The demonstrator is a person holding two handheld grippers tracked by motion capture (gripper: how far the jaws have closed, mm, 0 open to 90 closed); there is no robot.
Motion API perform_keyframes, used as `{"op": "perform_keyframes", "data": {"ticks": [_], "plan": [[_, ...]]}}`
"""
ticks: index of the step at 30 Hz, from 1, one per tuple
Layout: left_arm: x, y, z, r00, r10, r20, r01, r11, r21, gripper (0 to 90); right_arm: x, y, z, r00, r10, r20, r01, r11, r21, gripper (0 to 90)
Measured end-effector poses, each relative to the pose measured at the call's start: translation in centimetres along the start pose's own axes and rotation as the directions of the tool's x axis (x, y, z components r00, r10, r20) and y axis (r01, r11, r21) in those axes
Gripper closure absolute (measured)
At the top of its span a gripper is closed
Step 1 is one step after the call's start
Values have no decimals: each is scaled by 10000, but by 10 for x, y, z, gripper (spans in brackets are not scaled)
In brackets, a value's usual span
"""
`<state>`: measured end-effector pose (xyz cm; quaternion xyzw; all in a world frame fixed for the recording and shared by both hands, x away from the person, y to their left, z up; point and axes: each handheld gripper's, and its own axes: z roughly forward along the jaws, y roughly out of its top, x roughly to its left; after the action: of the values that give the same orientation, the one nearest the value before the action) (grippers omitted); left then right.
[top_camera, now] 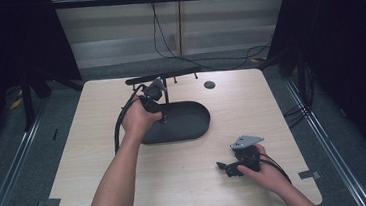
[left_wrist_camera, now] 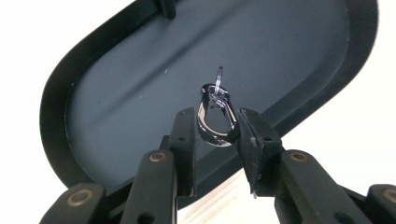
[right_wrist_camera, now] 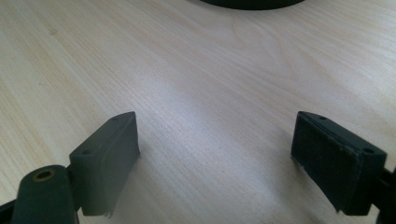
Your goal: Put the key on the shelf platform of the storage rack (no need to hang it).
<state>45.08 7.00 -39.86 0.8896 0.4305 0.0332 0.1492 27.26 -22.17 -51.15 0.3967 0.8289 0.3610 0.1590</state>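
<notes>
The metal clasp (left_wrist_camera: 215, 116), a small chrome snap hook with a ring at its top, sits between the two black jaws of the left hand-held gripper (left_wrist_camera: 215, 133), which is closed on it; the jaw pads press against the clasp's left and right sides. The clasp hangs just above the dark oval tray (left_wrist_camera: 116, 107), over the tray's flat inner floor and inside its raised rim. In the high view the left hand-held gripper (top_camera: 158, 116) is held over the left part of the tray (top_camera: 193, 124), which lies near the centre of the wooden surface (top_camera: 100, 155). A black stand (top_camera: 163, 77) with a horizontal bar rises at the tray's far edge. A small dark round disc (top_camera: 209, 84) lies on the surface to the far right of the tray. The right hand-held gripper (top_camera: 225, 168) rests low over the near right part of the surface, well apart from the tray; its jaws (right_wrist_camera: 215, 163) are spread wide with only bare wood between them.
</notes>
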Motion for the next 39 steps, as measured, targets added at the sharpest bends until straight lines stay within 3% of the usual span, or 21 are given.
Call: {"op": "perform_keyframes", "data": {"ticks": [6,7,19,25,39], "plan": [[0,-1,12,9994,-89,-322,92,9999,85,684,0,0,0,10000,2,4,-2,10000,1,145],[0,-1,14,9997,-130,-195,130,9999,36,684,0,0,0,10000,20,5,-20,10000,5,146],[-6,-1,31,9988,151,-471,-153,9999,-26,685,0,0,0,10000,-3,-4,3,10000,-4,146],[-6,-5,39,9990,157,-416,-149,9997,199,685,0,0,0,10000,-9,-2,9,10000,-6,146],[-1,-6,44,9991,-126,-400,125,9999,-34,686,0,0,0,10000,2,-7,-2,10000,-1,146]]}}
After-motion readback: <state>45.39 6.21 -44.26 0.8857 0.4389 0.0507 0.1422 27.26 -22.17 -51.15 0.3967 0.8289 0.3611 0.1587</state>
